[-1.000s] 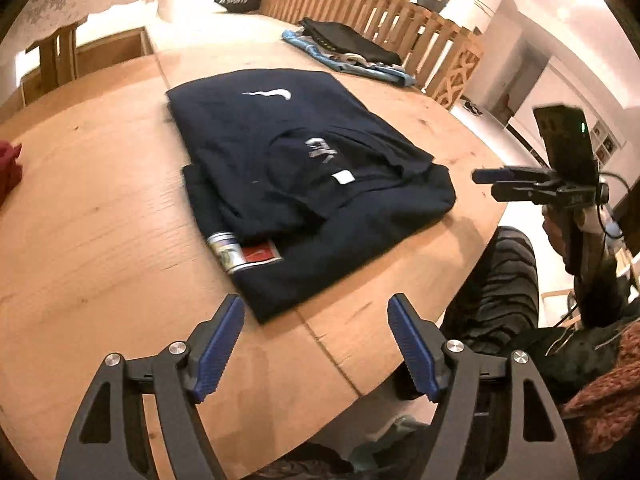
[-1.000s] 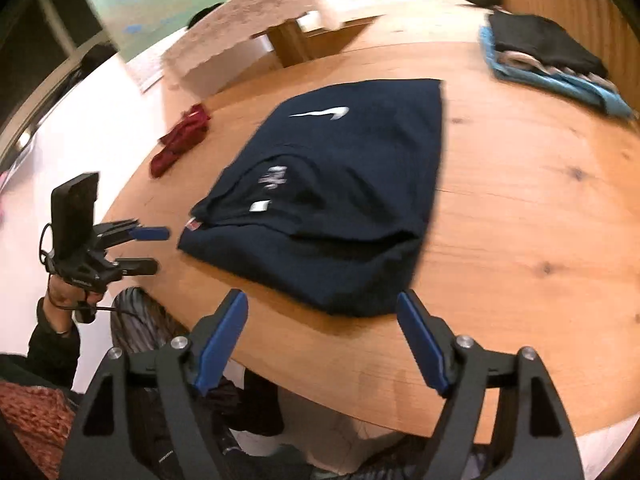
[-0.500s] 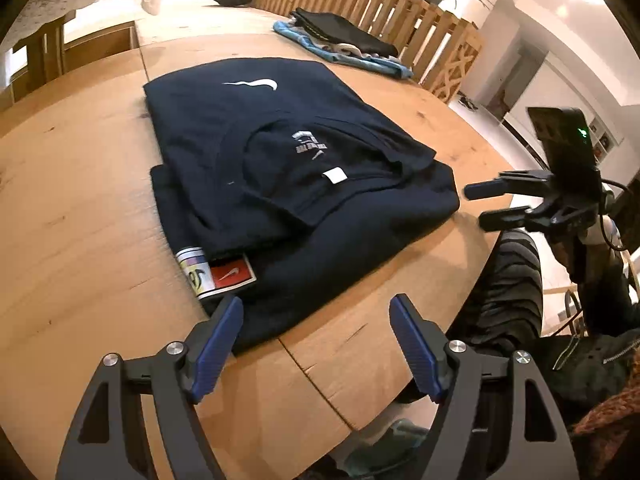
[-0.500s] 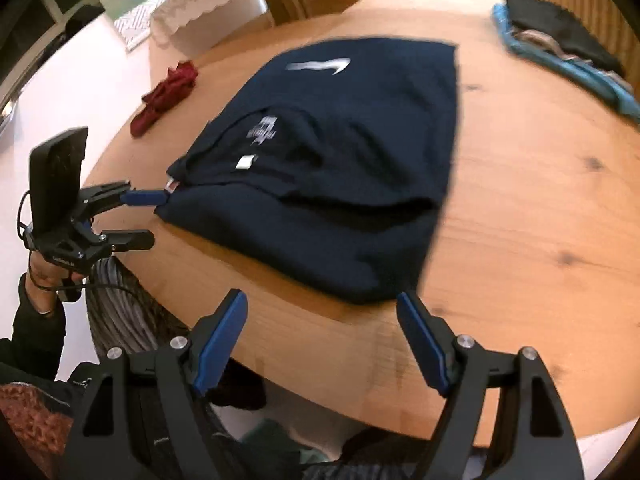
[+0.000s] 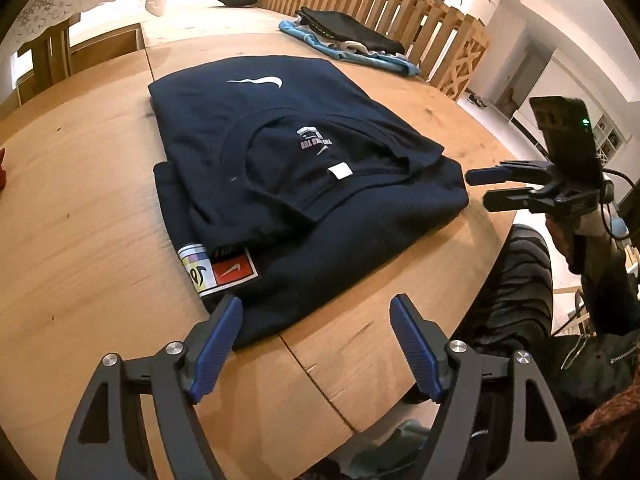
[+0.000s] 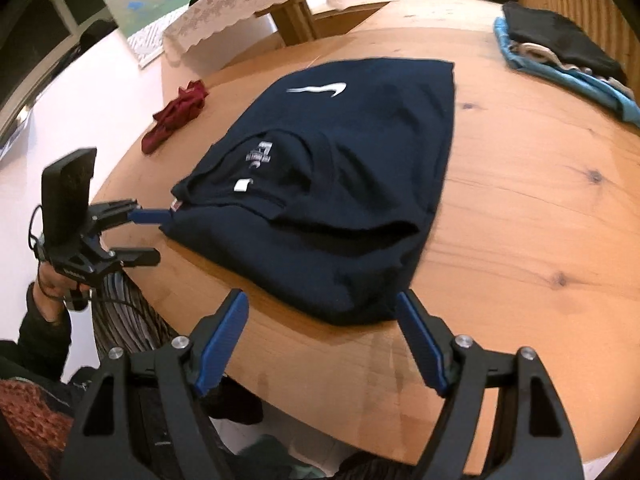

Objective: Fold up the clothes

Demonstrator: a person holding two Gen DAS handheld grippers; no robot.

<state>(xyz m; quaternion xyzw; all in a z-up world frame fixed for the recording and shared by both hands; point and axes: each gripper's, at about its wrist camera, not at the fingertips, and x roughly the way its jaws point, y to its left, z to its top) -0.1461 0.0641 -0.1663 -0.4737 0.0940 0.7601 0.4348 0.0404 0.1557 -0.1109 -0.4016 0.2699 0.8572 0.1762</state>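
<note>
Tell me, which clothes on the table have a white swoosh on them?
The dark navy shirt lying nearest the grippers: it has a white swoosh. The crumpled red cloth and the black-and-blue folded pile show none.

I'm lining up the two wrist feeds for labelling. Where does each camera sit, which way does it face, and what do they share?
Left wrist: on the left gripper, looking down across the wooden table at the navy shirt; the right gripper and its hand show at right.
Right wrist: on the right gripper, jaws just closing on nothing, facing the same shirt; the left gripper shows at left.
Shared: shirt, table, folded pile.
</note>
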